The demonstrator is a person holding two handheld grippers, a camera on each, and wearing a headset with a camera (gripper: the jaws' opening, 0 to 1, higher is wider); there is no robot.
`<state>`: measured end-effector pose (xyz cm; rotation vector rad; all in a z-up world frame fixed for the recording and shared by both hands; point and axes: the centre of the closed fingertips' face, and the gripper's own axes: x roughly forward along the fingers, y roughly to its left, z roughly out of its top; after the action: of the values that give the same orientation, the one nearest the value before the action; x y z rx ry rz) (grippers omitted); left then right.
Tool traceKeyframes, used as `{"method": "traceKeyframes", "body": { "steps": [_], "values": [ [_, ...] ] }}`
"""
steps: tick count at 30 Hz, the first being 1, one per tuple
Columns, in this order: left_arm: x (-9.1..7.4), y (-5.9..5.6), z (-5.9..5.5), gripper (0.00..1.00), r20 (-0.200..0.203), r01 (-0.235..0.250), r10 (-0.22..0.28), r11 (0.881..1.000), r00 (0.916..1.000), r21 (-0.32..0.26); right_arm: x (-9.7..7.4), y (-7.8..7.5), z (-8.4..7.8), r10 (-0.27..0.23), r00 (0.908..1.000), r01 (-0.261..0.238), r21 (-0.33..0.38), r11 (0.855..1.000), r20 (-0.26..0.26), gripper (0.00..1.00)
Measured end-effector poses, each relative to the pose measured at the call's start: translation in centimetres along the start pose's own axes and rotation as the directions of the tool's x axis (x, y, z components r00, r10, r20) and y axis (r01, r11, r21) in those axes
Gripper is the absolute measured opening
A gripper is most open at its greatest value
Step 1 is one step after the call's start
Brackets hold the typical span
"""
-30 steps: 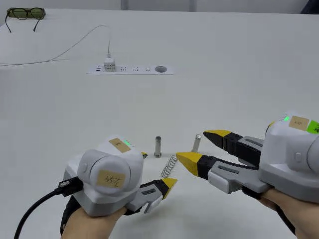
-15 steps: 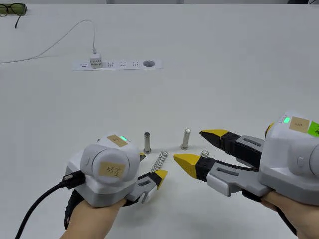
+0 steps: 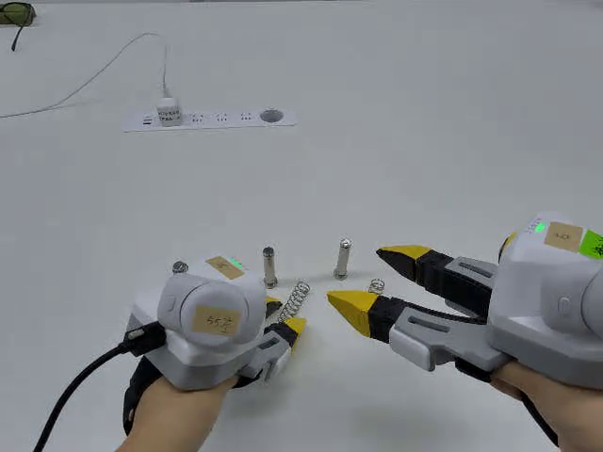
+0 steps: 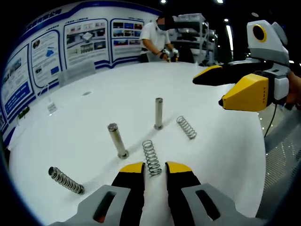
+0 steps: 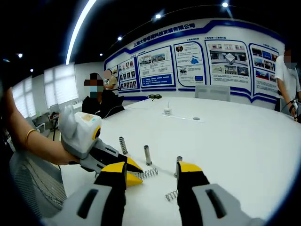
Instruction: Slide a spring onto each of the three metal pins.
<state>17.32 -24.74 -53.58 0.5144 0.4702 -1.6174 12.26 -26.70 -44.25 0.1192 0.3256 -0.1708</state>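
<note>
At the lower left of the head view, the left gripper [image 3: 283, 315] has its jaws clenched on the near end of a spring [image 3: 295, 299]. The spring slants up and away from the yellow tips, and its far end is free. At the lower right, the right gripper [image 3: 363, 275] has its jaws released and wide apart, grasping nothing. A second spring [image 3: 376, 285] lies on the white tabletop [image 3: 424, 141] and is seen between these two tips. Just behind, two bare pins stand upright: the left pin [image 3: 269, 266] near the free end of the held spring, and the right pin [image 3: 343, 258] near the loose one. At the lower left of the left gripper view, a third pin [image 4: 66, 180] already carries a spring. Far away, at the upper left of the head view, a power strip [image 3: 207, 119] lies with a white cable [image 3: 104, 71], and glasses [image 3: 14, 14] are at the corner
</note>
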Motion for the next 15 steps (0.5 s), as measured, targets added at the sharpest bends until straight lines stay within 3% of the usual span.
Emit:
{"method": "traceKeyframes", "body": {
  "steps": [15],
  "values": [
    [0.13, 0.00, -0.33, 0.13, -0.021, -0.014, 0.014, 1.000, 0.9997, 0.008, 0.03, -0.31, -0.37, -0.012, 0.9998, 0.012, 0.002, 1.000, -0.014, 0.43]
  ]
}}
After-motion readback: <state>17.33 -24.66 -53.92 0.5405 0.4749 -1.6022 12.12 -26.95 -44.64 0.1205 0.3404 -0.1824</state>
